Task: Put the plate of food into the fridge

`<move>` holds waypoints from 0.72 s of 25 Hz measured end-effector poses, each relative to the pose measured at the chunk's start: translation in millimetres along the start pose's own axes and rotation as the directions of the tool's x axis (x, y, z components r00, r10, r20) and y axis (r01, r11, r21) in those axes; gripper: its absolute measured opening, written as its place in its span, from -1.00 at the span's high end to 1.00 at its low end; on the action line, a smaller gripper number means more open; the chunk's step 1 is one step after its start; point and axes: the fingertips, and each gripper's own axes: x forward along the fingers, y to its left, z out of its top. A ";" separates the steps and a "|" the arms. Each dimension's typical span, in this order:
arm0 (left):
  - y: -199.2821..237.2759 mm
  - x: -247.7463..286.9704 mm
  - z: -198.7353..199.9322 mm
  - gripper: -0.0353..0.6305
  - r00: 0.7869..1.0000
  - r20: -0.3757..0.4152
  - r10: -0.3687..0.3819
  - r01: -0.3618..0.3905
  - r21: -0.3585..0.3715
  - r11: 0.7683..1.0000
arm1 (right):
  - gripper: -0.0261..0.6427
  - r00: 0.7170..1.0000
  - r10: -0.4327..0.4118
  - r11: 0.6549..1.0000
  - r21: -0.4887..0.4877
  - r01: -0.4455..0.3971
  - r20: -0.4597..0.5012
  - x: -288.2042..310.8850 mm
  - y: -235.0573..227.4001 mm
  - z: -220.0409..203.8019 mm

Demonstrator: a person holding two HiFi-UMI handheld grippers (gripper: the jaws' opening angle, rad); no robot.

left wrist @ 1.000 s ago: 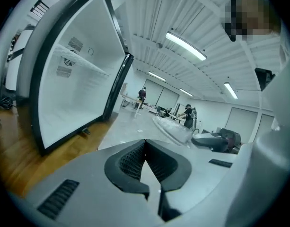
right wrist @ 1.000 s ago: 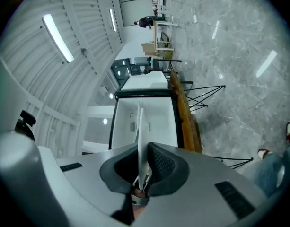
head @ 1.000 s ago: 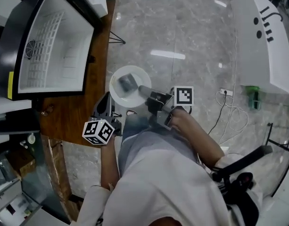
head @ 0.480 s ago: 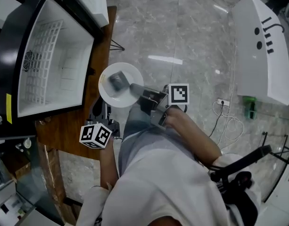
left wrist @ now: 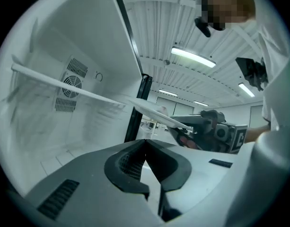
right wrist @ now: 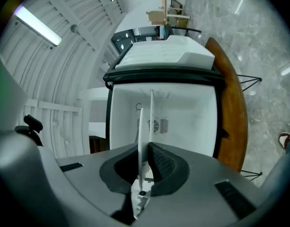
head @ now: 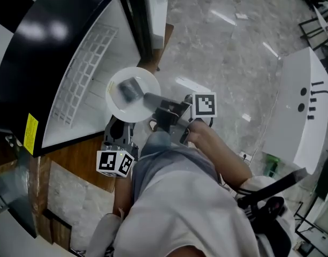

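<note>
A white plate (head: 136, 101) with a dark piece of food (head: 130, 88) hangs level at the mouth of the open fridge (head: 89, 68). My right gripper (head: 151, 100) is shut on the plate's near rim. In the right gripper view the plate (right wrist: 140, 126) stands edge-on between the jaws of the right gripper (right wrist: 144, 148), with the fridge's white inside (right wrist: 182, 117) straight ahead. My left gripper (head: 115, 133) is shut and holds nothing, just below and left of the plate. Past the left gripper (left wrist: 145, 141), the plate (left wrist: 152, 111) shows edge-on beside the fridge's wire shelf (left wrist: 64, 82).
The fridge stands on a wooden table (head: 73, 154), whose edge (right wrist: 230, 93) runs along the fridge's right side. A white box (right wrist: 168, 51) sits on top of the fridge. A white machine (head: 300, 111) stands on the marble floor (head: 228, 63) at the right.
Both grippers and the plate have moved toward the fridge and risen a little. The plate now hangs in front of the fridge's opening instead of over the floor beside the table.
</note>
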 end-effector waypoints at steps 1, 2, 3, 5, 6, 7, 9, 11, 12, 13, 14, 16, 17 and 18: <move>3.5 1.3 7.7 0.84 1.000 0.019 0.012 -0.013 0.038 0.999 | 0.83 1.000 0.001 1.000 0.002 -0.001 -0.028 15.3 1.5 3.8; 6.4 2.6 14.4 0.83 0.999 0.037 0.021 -0.024 0.080 0.996 | 0.83 0.998 0.003 1.000 0.005 -0.003 -0.056 30.3 2.8 6.6; 8.9 3.6 19.3 0.83 0.998 0.052 0.024 -0.029 0.115 0.993 | 0.83 0.997 0.006 1.000 0.009 -0.006 -0.083 44.8 3.8 8.1; 15.1 4.8 25.8 0.83 0.997 0.075 0.016 -0.027 0.146 0.989 | 0.83 0.992 0.011 1.000 0.019 -0.009 -0.129 71.4 4.3 8.3; 19.4 5.2 28.3 0.83 0.996 0.085 0.016 -0.029 0.149 0.988 | 0.83 0.989 0.012 1.000 0.023 -0.009 -0.148 83.5 4.1 8.5; 24.1 5.1 30.3 0.83 0.995 0.093 0.024 -0.038 0.151 0.988 | 0.83 0.986 0.012 1.000 0.026 -0.008 -0.164 95.0 3.8 9.1; 31.9 0.8 32.5 0.83 0.993 0.103 0.054 -0.070 0.158 0.985 | 0.83 0.981 0.007 0.999 0.037 0.000 -0.194 115.6 1.3 7.9; 35.8 -6.4 35.9 0.83 0.989 0.126 0.081 -0.101 0.168 0.981 | 0.83 0.976 -0.010 0.998 0.057 0.023 -0.219 133.5 -6.0 4.0; 37.0 -9.0 38.6 0.83 0.986 0.139 0.091 -0.116 0.179 0.977 | 0.83 0.973 -0.020 0.997 0.069 0.037 -0.231 142.1 -9.8 2.0; 37.7 -10.8 40.9 0.83 0.984 0.148 0.100 -0.129 0.197 0.972 | 0.83 0.970 -0.030 0.996 0.078 0.050 -0.242 150.1 -13.1 0.0; 37.4 -11.9 42.6 0.83 0.984 0.146 0.103 -0.135 0.229 0.964 | 0.83 0.967 -0.039 0.995 0.082 0.061 -0.253 157.1 -15.3 -1.7; 33.8 -11.4 45.0 0.83 0.989 0.115 0.092 -0.126 0.335 0.934 | 0.83 0.963 -0.048 0.994 0.080 0.071 -0.266 168.0 -15.0 -3.7; 32.2 -10.1 48.1 0.83 0.990 0.106 0.089 -0.123 0.376 0.918 | 0.83 0.961 -0.051 0.994 0.075 0.073 -0.271 172.1 -13.5 -3.8; 31.7 -8.7 52.4 0.83 0.990 0.109 0.091 -0.127 0.395 0.910 | 0.83 0.960 -0.055 0.995 0.067 0.076 -0.274 175.4 -12.4 -3.6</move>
